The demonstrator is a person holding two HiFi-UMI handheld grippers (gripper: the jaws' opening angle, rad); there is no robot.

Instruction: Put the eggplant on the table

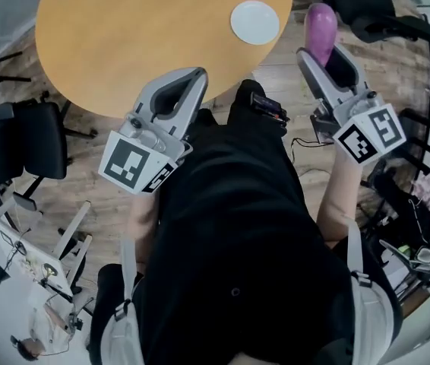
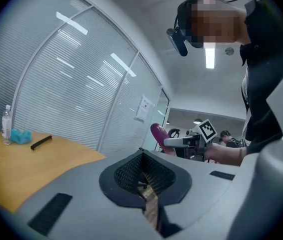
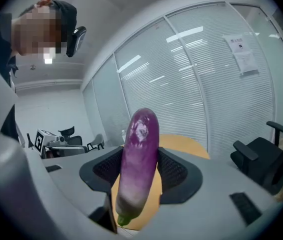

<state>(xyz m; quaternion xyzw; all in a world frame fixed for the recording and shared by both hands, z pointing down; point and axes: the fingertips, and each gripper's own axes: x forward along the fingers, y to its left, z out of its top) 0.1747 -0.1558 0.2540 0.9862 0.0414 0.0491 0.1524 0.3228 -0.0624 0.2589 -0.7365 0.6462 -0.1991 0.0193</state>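
A purple eggplant (image 1: pixel 320 29) (image 3: pixel 139 159) stands clamped between the jaws of my right gripper (image 1: pixel 323 55) (image 3: pixel 140 171), its rounded end pointing up and out. It hangs over the floor just right of the round wooden table (image 1: pixel 139 36). My left gripper (image 1: pixel 178 97) (image 2: pixel 144 176) sits at the table's near edge, jaws together with nothing between them. In the left gripper view the eggplant (image 2: pixel 159 135) shows small in the distance, held by the other gripper.
A white plate (image 1: pixel 254 22) lies on the table near its right edge. A water bottle (image 2: pixel 6 125), a blue object (image 2: pixel 20 135) and a black bar (image 2: pixel 41 142) lie on the table's far side. Office chairs (image 1: pixel 25 139) (image 3: pixel 261 156) stand around it.
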